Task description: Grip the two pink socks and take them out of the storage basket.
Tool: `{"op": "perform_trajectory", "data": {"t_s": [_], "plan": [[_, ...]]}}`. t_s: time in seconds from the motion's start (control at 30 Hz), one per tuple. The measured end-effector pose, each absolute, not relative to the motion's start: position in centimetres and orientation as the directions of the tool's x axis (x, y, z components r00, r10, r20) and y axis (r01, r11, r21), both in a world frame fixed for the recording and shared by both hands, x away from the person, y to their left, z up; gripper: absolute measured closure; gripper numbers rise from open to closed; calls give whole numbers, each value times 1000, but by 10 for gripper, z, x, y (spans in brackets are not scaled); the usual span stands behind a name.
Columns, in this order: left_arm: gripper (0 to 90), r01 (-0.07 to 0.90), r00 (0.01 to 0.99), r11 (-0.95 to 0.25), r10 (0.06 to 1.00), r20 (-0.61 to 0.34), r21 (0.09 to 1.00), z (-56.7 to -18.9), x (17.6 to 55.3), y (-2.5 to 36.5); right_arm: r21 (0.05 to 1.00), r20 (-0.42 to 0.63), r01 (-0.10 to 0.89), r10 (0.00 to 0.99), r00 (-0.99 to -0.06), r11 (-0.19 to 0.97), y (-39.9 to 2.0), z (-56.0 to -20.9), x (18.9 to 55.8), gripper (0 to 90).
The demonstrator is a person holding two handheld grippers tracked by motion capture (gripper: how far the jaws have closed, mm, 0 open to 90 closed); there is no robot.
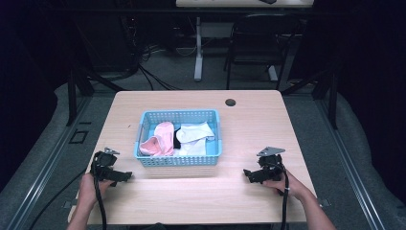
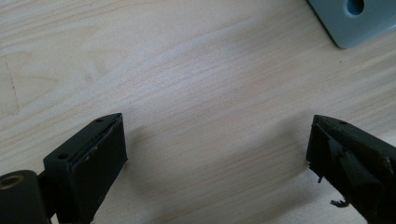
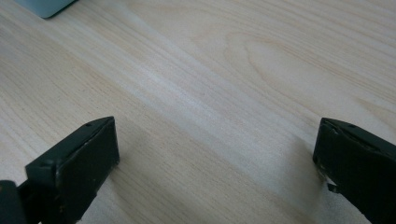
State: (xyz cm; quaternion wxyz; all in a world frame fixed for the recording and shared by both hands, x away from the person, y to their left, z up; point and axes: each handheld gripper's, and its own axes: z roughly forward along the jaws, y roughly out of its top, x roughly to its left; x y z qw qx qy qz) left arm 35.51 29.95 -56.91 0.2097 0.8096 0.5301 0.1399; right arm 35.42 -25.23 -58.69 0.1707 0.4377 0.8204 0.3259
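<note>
Socks fill a light blue basket [image 1: 213, 136] that stands in the middle of the wooden table [image 1: 201, 191], and its placement looks deliberate: it sits between the two hands, within reach of either one. Inside it, a pink sock [image 1: 162, 139] lies crumpled toward the left half, partly draped against the left wall, while a white sock [image 1: 195, 132] is spread across the right half. Between them a small dark patch shows, which may be another piece of fabric; it is too small to tell. The pieces are heaped loosely, not paired or folded.

At the near left corner of the basket, the left claw [image 1: 125, 175] rests low over the table in the person's left hand [image 1: 88, 188], its jaws pointing inward toward the middle of the table. In the left gripper view its jaws stand wide apart with only bare wood between them, so it grips nothing. Mirroring it at the near right corner, well apart from the basket, the right claw [image 1: 249, 174] is held by the right hand [image 1: 287, 184]; in the right gripper view its jaws are likewise spread wide over empty wood.

Judging by this symmetric, low, open posture, both claws appear parked in a ready position, and lifting a sock out of the basket seems the likely work ahead.
</note>
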Motion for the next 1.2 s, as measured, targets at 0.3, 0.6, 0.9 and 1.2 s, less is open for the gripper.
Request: {"op": "perform_trajectory", "data": {"t_s": [0.3,0.6,0.9,1.2], "plan": [[45,805,384,-313,922,-41,504,-564,354,304,685,6,606,829,-559,404,-252,-587,354,0],[30,794,348,-263,936,-56,548,-553,355,314,686,6,605,828,-560,404,-252,-587,354,0],[31,749,366,-262,929,-51,608,-533,353,311,685,1,605,830,-558,406,-251,-587,355,0],[12,704,387,-241,919,-76,668,-492,359,303,689,0,602,831,-556,403,-252,-587,354,0]]}}
